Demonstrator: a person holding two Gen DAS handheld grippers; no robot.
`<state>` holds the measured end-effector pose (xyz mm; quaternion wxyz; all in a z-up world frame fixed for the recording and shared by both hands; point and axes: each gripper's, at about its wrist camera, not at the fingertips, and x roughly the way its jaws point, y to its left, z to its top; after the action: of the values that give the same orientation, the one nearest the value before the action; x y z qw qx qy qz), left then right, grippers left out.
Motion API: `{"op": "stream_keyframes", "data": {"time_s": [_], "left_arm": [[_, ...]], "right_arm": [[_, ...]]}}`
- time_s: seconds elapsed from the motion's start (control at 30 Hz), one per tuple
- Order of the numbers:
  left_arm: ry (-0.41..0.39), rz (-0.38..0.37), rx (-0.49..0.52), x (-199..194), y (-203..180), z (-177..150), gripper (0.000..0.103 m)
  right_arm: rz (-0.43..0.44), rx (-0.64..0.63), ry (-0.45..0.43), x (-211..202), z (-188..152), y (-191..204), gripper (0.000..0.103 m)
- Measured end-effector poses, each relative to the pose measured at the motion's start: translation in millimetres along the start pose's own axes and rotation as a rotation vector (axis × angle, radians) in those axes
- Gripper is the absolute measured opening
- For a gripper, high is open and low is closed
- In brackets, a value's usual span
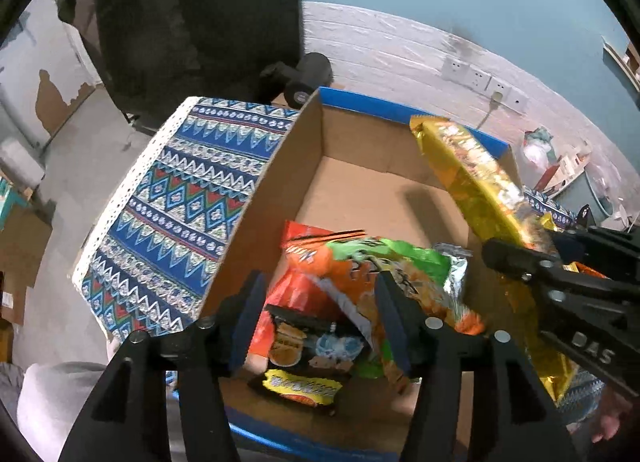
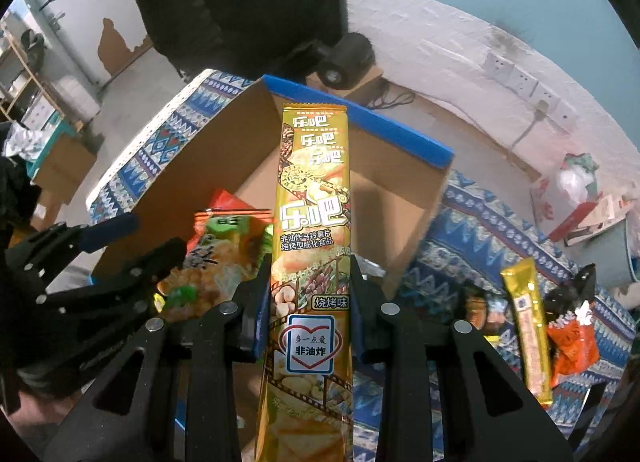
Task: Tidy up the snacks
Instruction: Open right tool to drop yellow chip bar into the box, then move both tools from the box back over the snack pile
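Observation:
An open cardboard box point(image 1: 360, 185) with a blue rim sits on a patterned blue tablecloth. Inside lie an orange-green snack bag point(image 1: 372, 266) and a dark snack pack point(image 1: 308, 358). My left gripper point(image 1: 320, 302) is open above these snacks, holding nothing. My right gripper point(image 2: 308, 294) is shut on a long gold chip pack point(image 2: 312, 221) and holds it over the box point(image 2: 224, 165); the gold pack also shows in the left wrist view point(image 1: 476, 177). The left gripper point(image 2: 132, 242) appears at the left of the right wrist view.
On the tablecloth point(image 2: 472, 221) right of the box lie another gold stick pack point(image 2: 528, 326) and an orange bag point(image 2: 572, 346). A dark chair back point(image 1: 192, 21) and a black dumbbell point(image 1: 304, 77) stand behind the box. A white brick wall with sockets point(image 1: 476, 77) lies beyond.

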<state>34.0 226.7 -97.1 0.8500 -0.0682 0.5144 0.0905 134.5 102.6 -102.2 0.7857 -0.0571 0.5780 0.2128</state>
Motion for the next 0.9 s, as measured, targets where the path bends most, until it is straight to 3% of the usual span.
{"op": "stream_keyframes", "data": {"time_s": [0.3,0.5,0.73,0.9], "left_arm": [[-0.035,0.011,-0.028,-18,16,-2,0.063],[-0.032,0.011,-0.015,-19,12,-3,0.063],[-0.039,0.001,0.013,-24,-1,-3,0.069],[-0.035,-0.025,0.037,-27,-18,-2,0.070]], "right_arm": [[0.034,0.030,0.045,25,2,6,0.031],[0.053,0.050,0.031,18,5,4,0.034],[0.006,0.006,0.003,-6,-5,-7,0.061],[-0.060,-0.025,-0.014,-22,-16,-24,0.066]]}}
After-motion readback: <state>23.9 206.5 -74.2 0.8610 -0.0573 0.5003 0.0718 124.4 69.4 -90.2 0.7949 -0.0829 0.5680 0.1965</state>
